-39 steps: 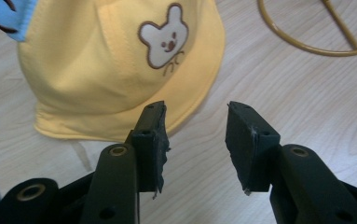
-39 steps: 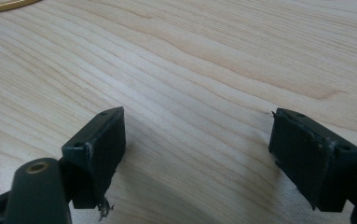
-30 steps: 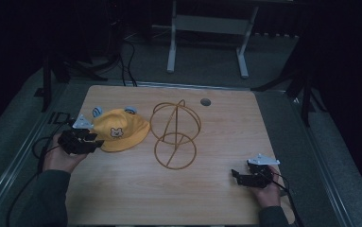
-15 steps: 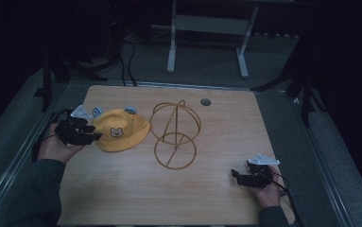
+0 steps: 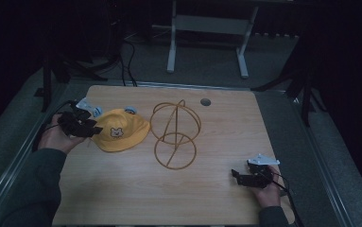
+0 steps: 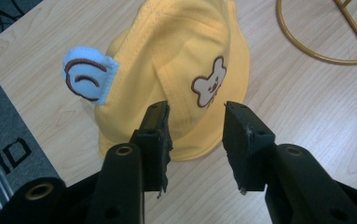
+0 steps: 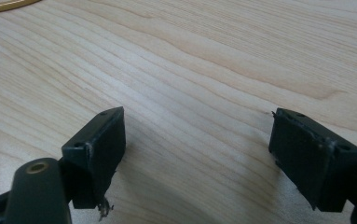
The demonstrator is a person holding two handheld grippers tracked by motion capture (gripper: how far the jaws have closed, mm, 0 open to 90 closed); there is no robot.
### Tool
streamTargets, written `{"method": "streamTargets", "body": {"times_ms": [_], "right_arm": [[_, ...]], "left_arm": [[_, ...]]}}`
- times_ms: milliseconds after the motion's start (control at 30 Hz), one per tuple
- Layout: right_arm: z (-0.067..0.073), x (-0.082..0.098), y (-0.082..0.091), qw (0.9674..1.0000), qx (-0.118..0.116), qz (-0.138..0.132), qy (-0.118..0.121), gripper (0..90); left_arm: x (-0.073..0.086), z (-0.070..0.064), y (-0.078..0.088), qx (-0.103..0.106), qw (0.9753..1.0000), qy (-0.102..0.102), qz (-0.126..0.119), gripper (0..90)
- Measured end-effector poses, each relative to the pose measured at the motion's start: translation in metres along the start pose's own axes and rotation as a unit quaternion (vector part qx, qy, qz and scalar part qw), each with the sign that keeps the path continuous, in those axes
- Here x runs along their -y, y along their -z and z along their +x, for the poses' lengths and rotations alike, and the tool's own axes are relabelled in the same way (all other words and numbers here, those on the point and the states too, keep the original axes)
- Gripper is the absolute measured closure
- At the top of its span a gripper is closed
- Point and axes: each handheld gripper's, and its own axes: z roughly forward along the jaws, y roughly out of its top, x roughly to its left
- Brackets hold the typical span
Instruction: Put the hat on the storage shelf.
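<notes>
Hat point(image 5: 119, 134), yellow with a bear face on its front and a pale blue ear patch point(image 6: 88, 75) on its side, is lying on the surface point(image 5: 216, 198) near the left edge, brim flat on the wood. Left tongs point(image 5: 92, 131) are hovering just beside the hat's left brim, gripped by the person's left hand point(image 5: 56, 137). In the left gripper view the left tongs point(image 6: 195, 135) are standing partly apart with the brim showing between the jaws; the pads are not pressing on the cloth, and the jaws have just been closing. Whether a pad is touching the brim cannot be told.

Wire stand point(image 5: 175, 132), a gold ball frame over a ring base, is standing near the middle of the surface, just beside the hat's right side and apart from it. Its ring point(image 6: 325, 32) is showing at the upper right of the left gripper view.

Right tongs point(image 5: 237, 175) are resting near the front right corner, held by the right hand point(image 5: 266, 191). In the right gripper view the right tongs point(image 7: 197, 154) are standing wide apart over bare wood, holding nothing.
</notes>
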Motion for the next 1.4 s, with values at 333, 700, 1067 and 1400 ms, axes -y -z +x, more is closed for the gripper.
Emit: {"method": "streamTargets", "body": {"times_ms": [333,700,1067,1400], "right_arm": [[0.0,0.0,0.0,1.0,0.0,0.0,0.0,18.5],[0.0,0.0,0.0,1.0,0.0,0.0,0.0,18.4],[0.0,0.0,0.0,1.0,0.0,0.0,0.0,18.4],[0.0,0.0,0.0,1.0,0.0,0.0,0.0,18.4]], "left_arm": [[-0.018,0.005,-0.003,-0.002,1.0,-0.003,0.006,59.5],[-0.036,0.016,-0.003,-0.001,0.9994,-0.02,0.028,59.8],[-0.053,0.019,-0.015,0.017,0.9985,-0.03,0.043,59.2],[-0.061,0.025,-0.029,0.02,0.9984,-0.027,0.046,47.5]]}}
